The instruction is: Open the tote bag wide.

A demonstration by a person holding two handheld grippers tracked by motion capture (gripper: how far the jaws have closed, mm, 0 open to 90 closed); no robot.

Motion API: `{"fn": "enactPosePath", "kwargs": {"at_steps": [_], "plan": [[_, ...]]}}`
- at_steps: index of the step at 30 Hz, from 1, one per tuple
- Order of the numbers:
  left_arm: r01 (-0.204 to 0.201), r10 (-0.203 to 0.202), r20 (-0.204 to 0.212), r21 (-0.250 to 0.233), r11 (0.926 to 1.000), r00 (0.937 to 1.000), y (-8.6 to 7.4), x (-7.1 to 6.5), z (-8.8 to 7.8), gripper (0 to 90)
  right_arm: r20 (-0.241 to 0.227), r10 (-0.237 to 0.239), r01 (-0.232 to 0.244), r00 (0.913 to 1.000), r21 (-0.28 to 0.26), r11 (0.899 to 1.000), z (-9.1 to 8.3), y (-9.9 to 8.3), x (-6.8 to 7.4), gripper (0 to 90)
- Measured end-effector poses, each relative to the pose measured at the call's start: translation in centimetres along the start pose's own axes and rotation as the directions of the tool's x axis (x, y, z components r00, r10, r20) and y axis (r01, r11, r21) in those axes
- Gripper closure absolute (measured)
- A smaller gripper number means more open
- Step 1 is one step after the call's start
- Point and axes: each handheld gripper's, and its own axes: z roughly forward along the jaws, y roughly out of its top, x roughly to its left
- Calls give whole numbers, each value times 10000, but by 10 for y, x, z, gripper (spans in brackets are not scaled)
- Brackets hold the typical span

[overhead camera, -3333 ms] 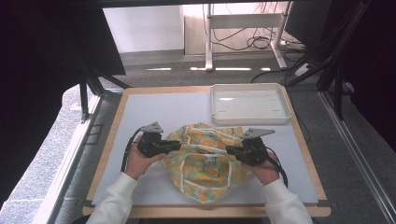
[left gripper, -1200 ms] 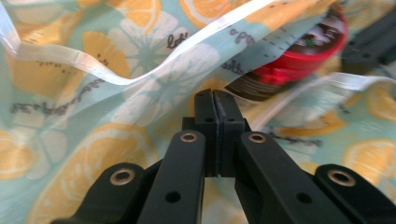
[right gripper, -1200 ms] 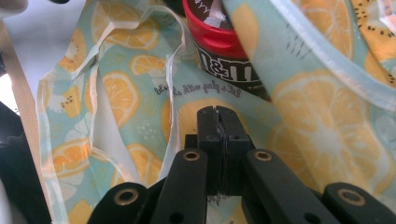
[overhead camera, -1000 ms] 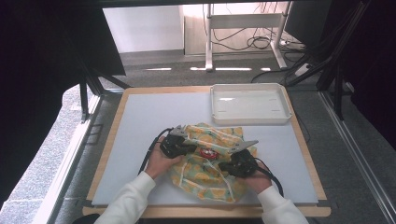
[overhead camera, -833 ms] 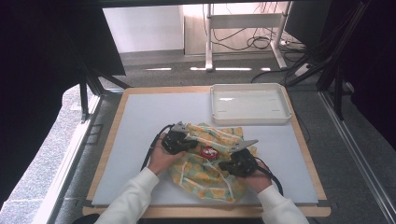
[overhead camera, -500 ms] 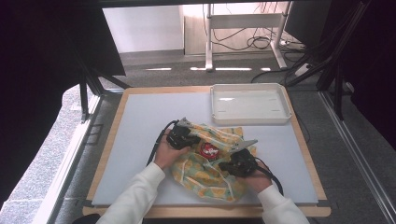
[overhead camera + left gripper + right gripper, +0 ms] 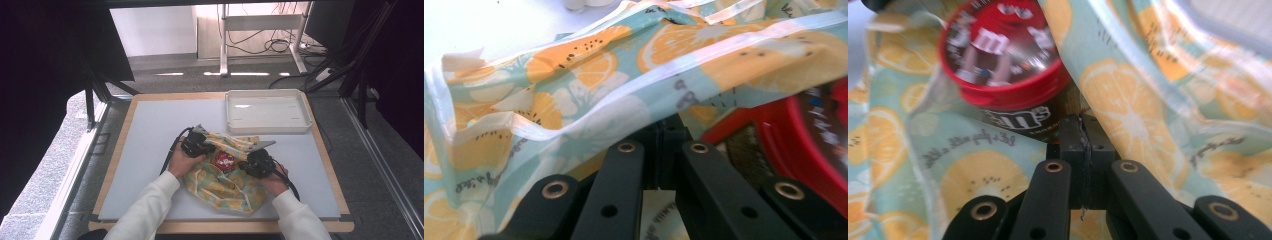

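A cloth bag printed with orange slices lies on the white table mat. A red-lidded M&M's tub sits in its open mouth. My left gripper is at the bag's left rim, its jaws shut on the fabric. In the left gripper view the bag drapes over my left gripper, with the tub at right. My right gripper pinches the right rim. In the right gripper view my right gripper is shut on a thin edge of the bag, just below the tub.
A shallow white tray stands at the back right of the mat, just beyond the bag. The wooden table edge runs in front of the forearms. Dark stands and cables lie on the floor beyond the table.
My left gripper has moved right toward the tub, drawing the bag's rim with it. The two hands stand much closer than at first. The right hand has barely moved.
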Motion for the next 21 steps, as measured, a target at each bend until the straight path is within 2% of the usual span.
{"fn": "enactPosePath", "kwargs": {"at_steps": [2, 7, 10, 14, 19, 21], "plan": [[133, -133, 4, 5, 9999, 9999, 1, 3, 4, 899, -24, 37, -36, 10000, 205, 9998, 5, -1, -2, 889], [280, -279, -130, 53, 9996, 9995, 5, 9, 12, 899, -912, -229, 289, 9956, 648, 9975, 10, -8, 6, 888], [510, -508, -180, 147, 9986, 9985, 5, 13, 16, 899, -1254, -441, 558, 9911, 909, 9943, 11, -13, 13, 888], [812, -809, -108, 351, 9961, 9967, 3, 17, 21, 899, -1489, -480, 647, 9877, 1094, 9919, 13, -21, 17, 889], [1098, -1096, -83, 351, 9933, 9939, 3, 21, 23, 899, -1754, -598, 805, 9827, 1134, 9903, 13, -22, 18, 889], [1330, -1330, 0, 250, 9908, 9911, 3, 23, 23, 899, -1793, -629, 847, 9818, 1161, 9896, 14, -22, 19, 889]]}}
